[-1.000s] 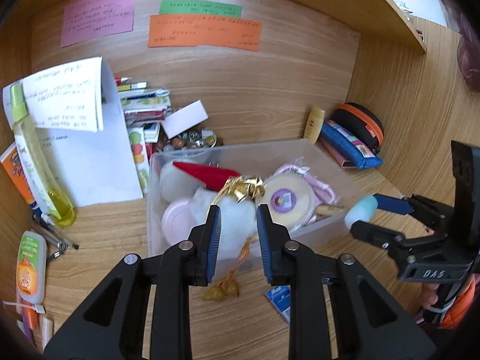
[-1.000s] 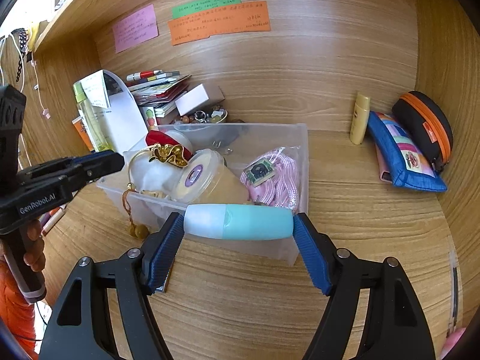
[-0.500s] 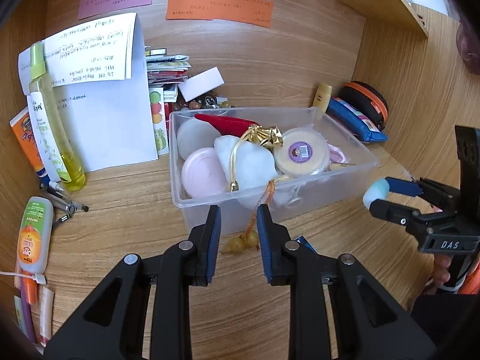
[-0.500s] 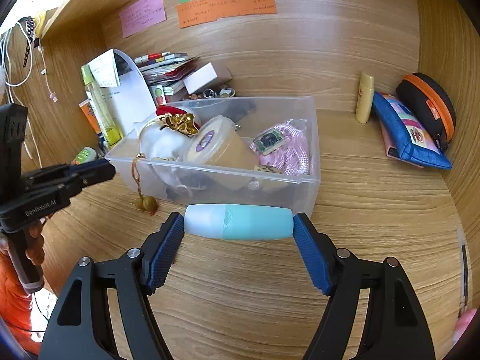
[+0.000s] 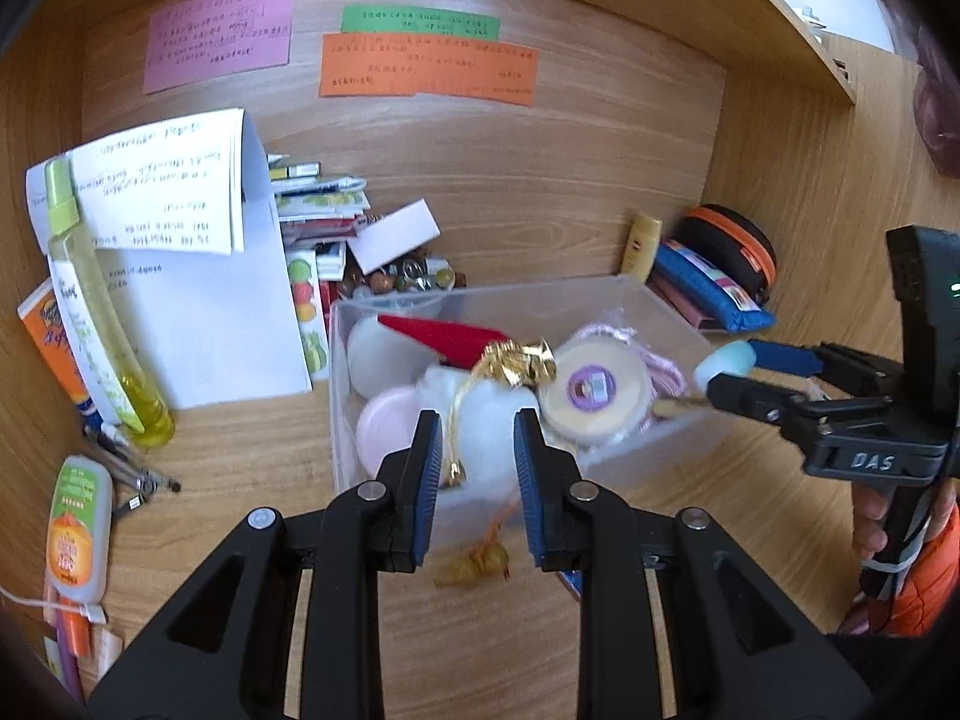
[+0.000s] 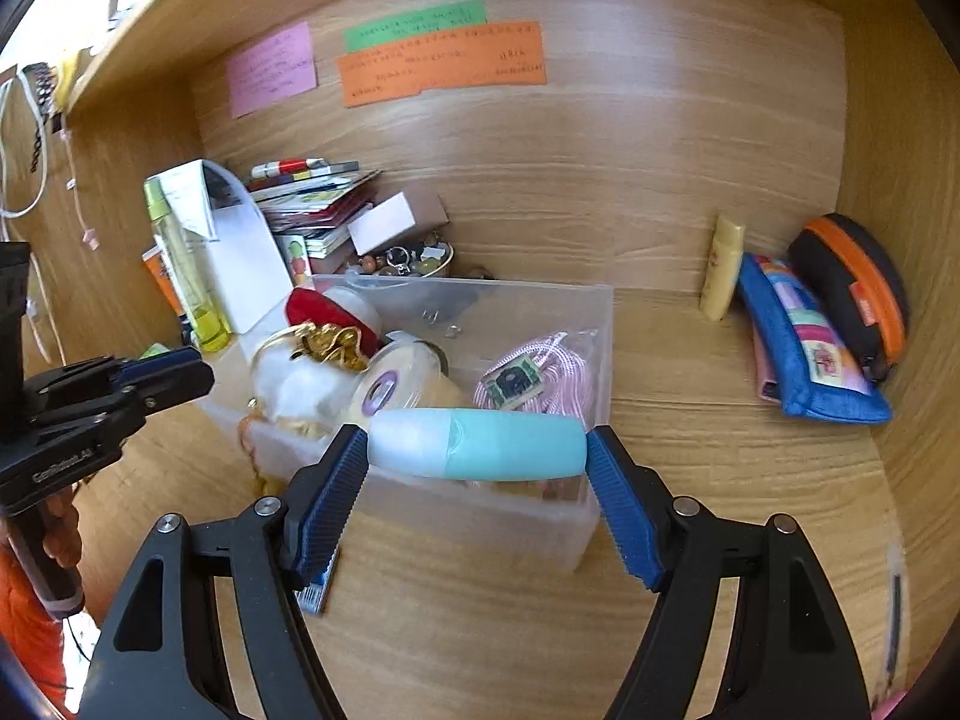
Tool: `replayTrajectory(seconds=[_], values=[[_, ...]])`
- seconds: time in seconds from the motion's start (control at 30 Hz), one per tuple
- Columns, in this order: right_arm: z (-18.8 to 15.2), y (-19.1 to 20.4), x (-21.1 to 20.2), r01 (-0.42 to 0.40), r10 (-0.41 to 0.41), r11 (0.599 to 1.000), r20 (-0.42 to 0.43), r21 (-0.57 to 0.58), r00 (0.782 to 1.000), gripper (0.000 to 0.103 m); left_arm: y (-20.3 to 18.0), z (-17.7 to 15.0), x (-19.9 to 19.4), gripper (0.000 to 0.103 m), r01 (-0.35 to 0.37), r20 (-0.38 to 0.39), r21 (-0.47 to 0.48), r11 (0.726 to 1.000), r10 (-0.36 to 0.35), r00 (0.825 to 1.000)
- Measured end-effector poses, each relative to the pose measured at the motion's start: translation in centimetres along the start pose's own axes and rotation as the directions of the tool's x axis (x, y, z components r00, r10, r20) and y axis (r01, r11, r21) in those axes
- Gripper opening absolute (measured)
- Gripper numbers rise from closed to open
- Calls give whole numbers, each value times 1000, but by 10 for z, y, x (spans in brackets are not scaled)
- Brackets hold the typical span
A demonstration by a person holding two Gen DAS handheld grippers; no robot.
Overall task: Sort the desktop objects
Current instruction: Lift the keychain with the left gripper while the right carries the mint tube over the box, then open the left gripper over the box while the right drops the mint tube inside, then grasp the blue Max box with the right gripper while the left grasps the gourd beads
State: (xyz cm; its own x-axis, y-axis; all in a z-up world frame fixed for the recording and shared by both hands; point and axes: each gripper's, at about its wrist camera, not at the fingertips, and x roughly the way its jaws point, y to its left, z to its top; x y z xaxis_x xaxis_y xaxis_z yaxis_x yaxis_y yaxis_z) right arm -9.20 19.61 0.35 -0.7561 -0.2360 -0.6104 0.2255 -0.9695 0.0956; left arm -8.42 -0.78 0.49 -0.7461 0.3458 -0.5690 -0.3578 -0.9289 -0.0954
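Observation:
A clear plastic bin stands mid-desk, holding a white fluffy pouch with a gold cord, a red item, a pink lid, a round box with a purple label and pink cord. My left gripper hovers shut and empty over the bin's front wall; the right wrist view shows it at the left. Crosswise in my right gripper sits a teal-and-white bottle, pads pressed on both its ends, just in front of the bin's near wall. From the left wrist view the bottle's end hangs at the bin's right corner.
Papers, a yellow-green bottle and stacked booklets crowd the back left. A yellow tube, blue pouch and black-orange case lie at the right wall. A small blue packet lies before the bin.
Both grippers drew back from the bin half a second ago and have come close to it again. The bottle stays in the right grip; the left stays shut.

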Motion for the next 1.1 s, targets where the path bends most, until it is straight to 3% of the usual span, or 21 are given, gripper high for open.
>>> replayTrajectory(seconds=[0.3,0.5,0.57,0.77,0.93,1.1], values=[[2,3,33,5,-6,1000,-56,-22,998,71,1,8,21,24,-8,-18,-5,1000,8,1000],[-1,8,27,7,-9,999,-46,-36,999,77,6,4,16,24,-5,-27,-4,1000,5,1000],[-3,11,21,-1,-1,999,-34,-35,999,77,10,2,12,29,-8,-25,-4,1000,8,1000],[-14,28,4,-43,42,998,-16,-56,999,79,23,-17,-2,34,-17,-52,-30,999,15,999],[-29,46,2,-84,81,994,-40,-72,996,80,30,-36,0,42,-58,-97,-59,997,52,994],[-42,62,5,-104,97,989,-76,-100,992,80,26,-51,5,42,-45,-122,-71,997,36,992]])
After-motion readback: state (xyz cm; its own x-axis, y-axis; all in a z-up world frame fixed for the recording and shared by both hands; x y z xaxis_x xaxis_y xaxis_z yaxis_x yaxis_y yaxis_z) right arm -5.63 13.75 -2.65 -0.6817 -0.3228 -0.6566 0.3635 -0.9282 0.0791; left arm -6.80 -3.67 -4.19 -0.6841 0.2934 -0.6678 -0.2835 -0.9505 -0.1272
